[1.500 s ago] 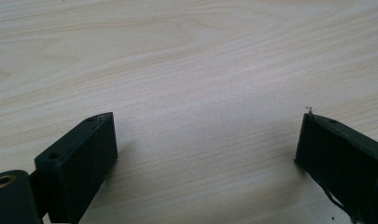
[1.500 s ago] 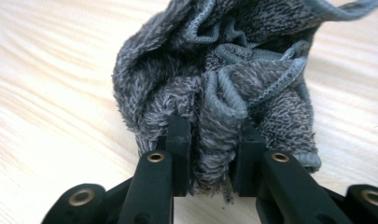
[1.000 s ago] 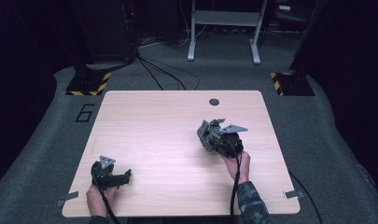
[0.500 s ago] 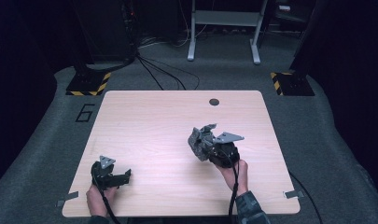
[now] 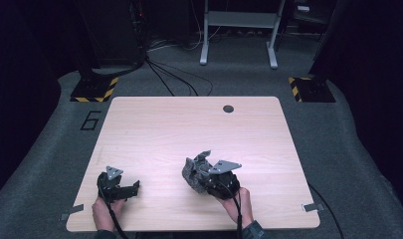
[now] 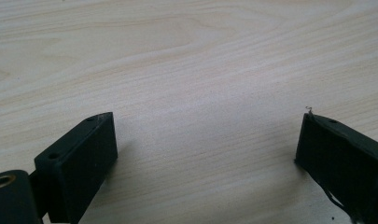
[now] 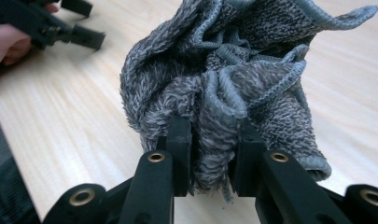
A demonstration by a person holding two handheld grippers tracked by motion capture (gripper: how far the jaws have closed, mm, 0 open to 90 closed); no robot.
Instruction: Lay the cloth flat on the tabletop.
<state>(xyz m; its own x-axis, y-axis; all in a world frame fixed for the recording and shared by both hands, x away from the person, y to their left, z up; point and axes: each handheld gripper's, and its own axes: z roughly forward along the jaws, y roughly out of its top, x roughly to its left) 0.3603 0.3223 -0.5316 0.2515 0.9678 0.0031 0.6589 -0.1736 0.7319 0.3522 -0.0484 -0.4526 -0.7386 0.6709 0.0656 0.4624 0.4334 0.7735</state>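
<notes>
Since earlier, right gripper (image 5: 203, 174) slid toward 7 o'clock — pinching towel (image 5: 193, 172); left gripper (image 5: 131, 187) spread wide near table (image 5: 189, 119) edge.

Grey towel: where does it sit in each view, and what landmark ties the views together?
High view: the towel is bunched low, right of centre, at the right gripper.
Right gripper view: the towel sits centre, pinched between the jaws.
Left gripper view: not in it; open jaws over the table.
Shared landmark: the table's pale wood grain.
</notes>
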